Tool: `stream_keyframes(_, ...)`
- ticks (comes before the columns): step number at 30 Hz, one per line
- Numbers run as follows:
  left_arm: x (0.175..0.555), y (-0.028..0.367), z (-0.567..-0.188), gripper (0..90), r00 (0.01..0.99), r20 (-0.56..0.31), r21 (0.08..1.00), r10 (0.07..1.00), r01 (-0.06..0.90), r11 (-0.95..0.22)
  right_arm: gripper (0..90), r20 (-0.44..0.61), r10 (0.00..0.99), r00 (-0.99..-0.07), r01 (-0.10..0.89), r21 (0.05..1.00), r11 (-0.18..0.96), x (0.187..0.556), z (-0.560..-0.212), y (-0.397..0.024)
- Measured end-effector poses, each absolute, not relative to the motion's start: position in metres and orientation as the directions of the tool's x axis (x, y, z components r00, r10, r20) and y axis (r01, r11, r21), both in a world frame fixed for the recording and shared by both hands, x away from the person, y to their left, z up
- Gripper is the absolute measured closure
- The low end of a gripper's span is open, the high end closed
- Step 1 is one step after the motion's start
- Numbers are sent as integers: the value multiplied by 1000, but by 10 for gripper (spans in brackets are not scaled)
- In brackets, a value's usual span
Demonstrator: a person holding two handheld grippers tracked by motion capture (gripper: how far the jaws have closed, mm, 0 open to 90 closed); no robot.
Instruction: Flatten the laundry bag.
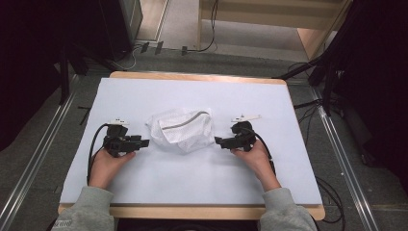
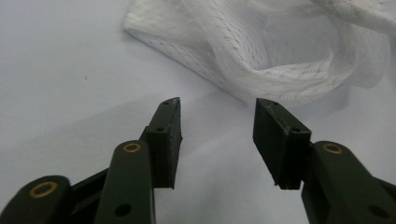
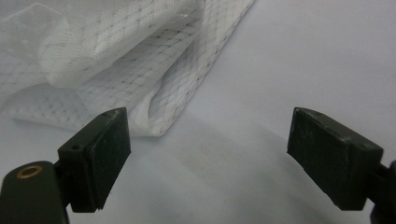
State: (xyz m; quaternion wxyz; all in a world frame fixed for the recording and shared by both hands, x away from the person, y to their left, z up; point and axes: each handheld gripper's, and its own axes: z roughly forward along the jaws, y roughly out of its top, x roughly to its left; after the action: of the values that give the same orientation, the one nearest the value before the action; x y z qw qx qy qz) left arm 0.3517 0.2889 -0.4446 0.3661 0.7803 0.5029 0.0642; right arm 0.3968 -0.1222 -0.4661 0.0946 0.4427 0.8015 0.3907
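Wooden counter (image 1: pixel 197 77) under a pale blue sheet (image 1: pixel 192 178), set on grey carpet with dark stands at both sides. Lay crumpled at the middle of the sheet: a white mesh laundry bag (image 1: pixel 182 129), grey zipper band curving across its top. Seen up close in the left gripper view as loose netted folds (image 2: pixel 280 51), and in the right gripper view as layered netting with a fine dotted grid (image 3: pixel 116 65). Flanked the bag, one on each side and pointing inward at it: left claw (image 1: pixel 144 142), held in a hand with a grey sleeve, near the bag's left edge; right claw (image 1: pixel 219 142), likewise held, just beside the bag's right edge. Left claw (image 2: pixel 217 121) released, jaws apart with bare sheet between them, bag's hem just ahead and untouched. Right claw (image 3: pixel 205 140) released too, jaws spread wide, a corner of the netting just off one jaw, nothing pinched.
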Motion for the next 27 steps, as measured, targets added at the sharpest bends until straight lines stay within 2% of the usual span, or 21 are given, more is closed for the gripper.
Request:
stream_keyframes(7, 354, 291, -443, 575, 532, -243, 633, 811, 720, -283, 140, 201, 766, -611, 625, 716, 311, 391, -462, -125)
stream_keyframes(13, 359, 293, -442, 576, 526, -286, 615, 801, 742, -267, 147, 212, 753, -623, 616, 727, 305, 386, -462, -128)
stream_keyframes(15, 360, 292, -443, 538, 525, -283, 610, 803, 744, -272, 230, 188, 752, -632, 604, 727, 326, 381, -461, -129)
stream_keyframes(17, 361, 290, -443, 521, 529, -284, 617, 800, 739, -270, 252, 188, 746, -639, 599, 730, 329, 379, -460, -129)
stream_keyframes(18, 362, 289, -442, 477, 525, -291, 616, 800, 743, -263, 276, 185, 747, -639, 593, 737, 325, 376, -459, -129)
stream_keyframes(24, 365, 287, -442, 431, 520, -319, 598, 792, 759, -257, 316, 146, 747, -649, 573, 740, 353, 370, -460, -129)
stream_keyframes(27, 365, 286, -440, 415, 533, -314, 609, 786, 748, -264, 348, 167, 738, -654, 587, 727, 355, 369, -461, -130)
